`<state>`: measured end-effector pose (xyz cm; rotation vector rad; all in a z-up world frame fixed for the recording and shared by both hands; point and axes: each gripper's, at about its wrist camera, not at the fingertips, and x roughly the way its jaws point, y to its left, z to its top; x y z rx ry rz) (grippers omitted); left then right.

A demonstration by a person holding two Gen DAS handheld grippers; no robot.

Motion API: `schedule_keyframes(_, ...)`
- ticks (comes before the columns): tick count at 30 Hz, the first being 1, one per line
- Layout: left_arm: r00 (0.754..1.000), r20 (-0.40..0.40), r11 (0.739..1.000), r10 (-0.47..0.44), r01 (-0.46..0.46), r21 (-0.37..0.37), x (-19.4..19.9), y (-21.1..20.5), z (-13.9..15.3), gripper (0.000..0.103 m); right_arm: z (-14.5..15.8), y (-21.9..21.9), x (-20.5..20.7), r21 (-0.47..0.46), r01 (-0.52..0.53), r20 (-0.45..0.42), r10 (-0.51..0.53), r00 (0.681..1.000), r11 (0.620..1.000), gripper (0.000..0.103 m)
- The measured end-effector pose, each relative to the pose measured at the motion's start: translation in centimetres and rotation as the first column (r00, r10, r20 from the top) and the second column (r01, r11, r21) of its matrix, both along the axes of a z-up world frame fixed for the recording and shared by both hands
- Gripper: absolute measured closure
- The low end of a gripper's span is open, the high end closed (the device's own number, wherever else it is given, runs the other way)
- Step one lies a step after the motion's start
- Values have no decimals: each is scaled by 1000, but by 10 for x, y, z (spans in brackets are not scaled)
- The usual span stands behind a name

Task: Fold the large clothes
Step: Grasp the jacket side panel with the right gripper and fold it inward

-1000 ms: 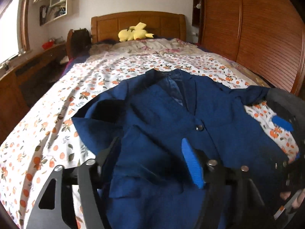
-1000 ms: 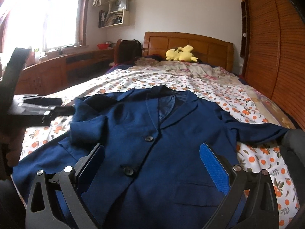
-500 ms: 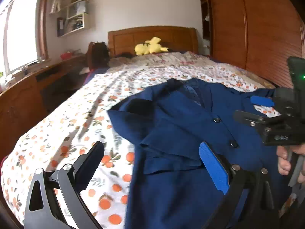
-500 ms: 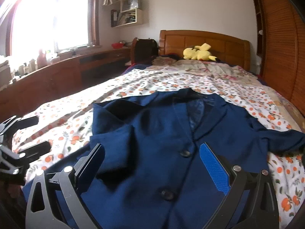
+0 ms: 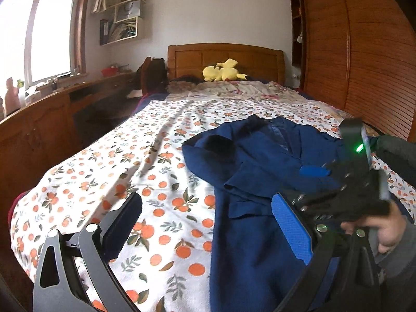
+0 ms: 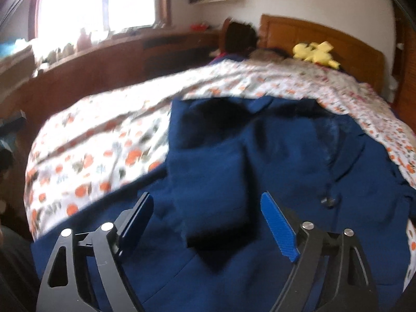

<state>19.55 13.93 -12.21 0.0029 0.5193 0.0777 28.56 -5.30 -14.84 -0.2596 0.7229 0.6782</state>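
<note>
A navy blue jacket (image 5: pixel 249 171) lies front up on the orange-print bedspread (image 5: pixel 145 161), with its left sleeve folded in over the chest. My left gripper (image 5: pixel 208 223) is open and empty, above the bedspread at the jacket's left edge. My right gripper (image 6: pixel 208 221) is open and empty, just above the folded sleeve (image 6: pixel 210 182); it also shows in the left wrist view (image 5: pixel 345 182), held in a hand. The right wrist view is blurred.
A wooden headboard (image 5: pixel 226 57) with a yellow plush toy (image 5: pixel 223 71) stands at the far end. A wooden desk (image 5: pixel 52 119) runs along the left under a window. A wooden wardrobe (image 5: pixel 364 52) lines the right wall.
My left gripper has let go of the sleeve and drawn back left off the jacket. My right gripper has swung left over the folded sleeve.
</note>
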Motion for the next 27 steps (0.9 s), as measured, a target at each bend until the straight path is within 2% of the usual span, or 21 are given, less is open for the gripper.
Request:
schedule_keyframes(4, 1000, -5, 1000, 2, -2, -1, -5, 4, 0, 3, -24, 11, -3, -74, -29, -33, 27, 999, 997, 35)
schedule_keyframes(8, 1000, -12, 1000, -1, 1, 2, -3, 2, -1, 3, -22, 6, -2, -57, -23, -47, 20, 999, 998, 44)
schedule_keyframes(10, 1000, -11, 1000, -5, 5, 0, -2, 0, -1, 3, -24, 4, 1, -59, -14, -59, 10, 998, 998, 59)
schedule_keyframes(11, 1000, -13, 1000, -7, 7, 2, -1, -2, -1, 3, -24, 4, 1, -61, -15, -63, 11, 998, 998, 60)
schedule_keyframes(15, 1000, -19, 1000, -10, 10, 7, 1, -7, -4, 3, -23, 1, 2, -79, -14, -53, 10, 999, 997, 87)
schedule_keyframes(16, 1000, -20, 1000, -11, 11, 8, 2, -8, -4, 3, -22, -2, 3, -69, -10, -52, 7, 999, 998, 90)
schedule_keyframes(19, 1000, -15, 1000, -12, 12, 6, 4, -12, -3, 3, -14, -13, 4, -26, 4, -38, -5, 999, 1000, 94)
schedule_keyframes(27, 1000, -3, 1000, -24, 24, 3, 11, -28, -1, 3, 23, -51, -1, 93, 55, 38, -59, 998, 994, 96)
